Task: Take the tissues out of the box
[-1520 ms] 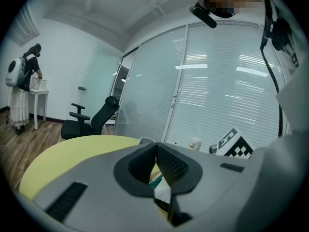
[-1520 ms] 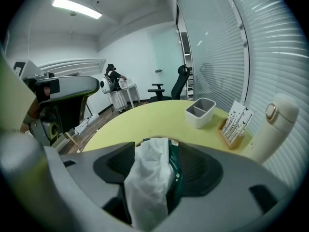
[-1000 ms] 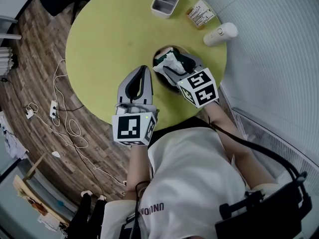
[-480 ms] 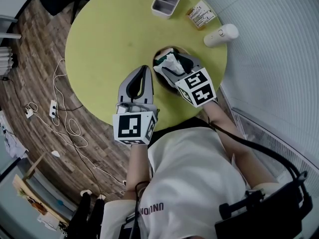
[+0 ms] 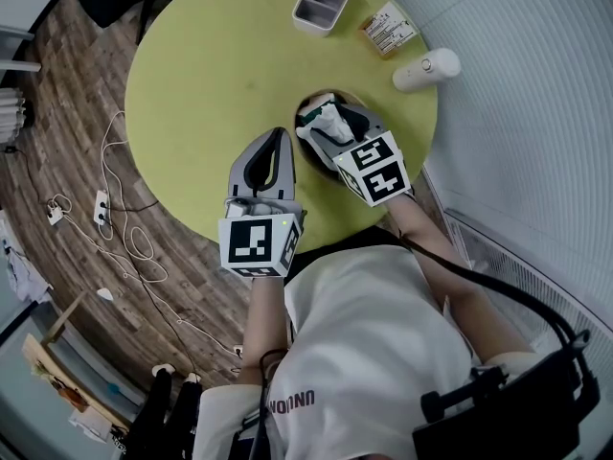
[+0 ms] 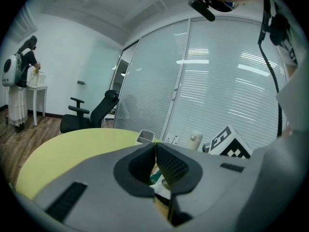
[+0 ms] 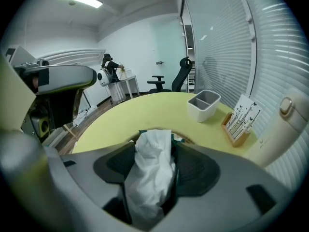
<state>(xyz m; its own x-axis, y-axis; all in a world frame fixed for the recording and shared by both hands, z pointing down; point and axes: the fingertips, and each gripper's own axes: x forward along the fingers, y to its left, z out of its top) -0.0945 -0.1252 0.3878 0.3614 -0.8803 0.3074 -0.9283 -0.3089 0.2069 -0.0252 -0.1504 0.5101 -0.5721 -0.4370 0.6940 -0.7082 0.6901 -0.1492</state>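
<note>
- Lower centre-left: left gripper (image 5: pixel 277 134) pinched shut on nothing, idle above table (image 5: pixel 192 65).
- Centre: right gripper (image 5: pixel 324 127) clamped on tissue (image 5: pixel 328 119), just over box (image 5: pixel 314 101).
- Pulling step, by the look; next, probably a lift clear of the box.
- Tissue bunched, long axis along the jaws, free end toward upper frame.

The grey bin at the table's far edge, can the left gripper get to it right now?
Probably yes: only bare table lies between the empty, shut left gripper and the grey bin.
</note>
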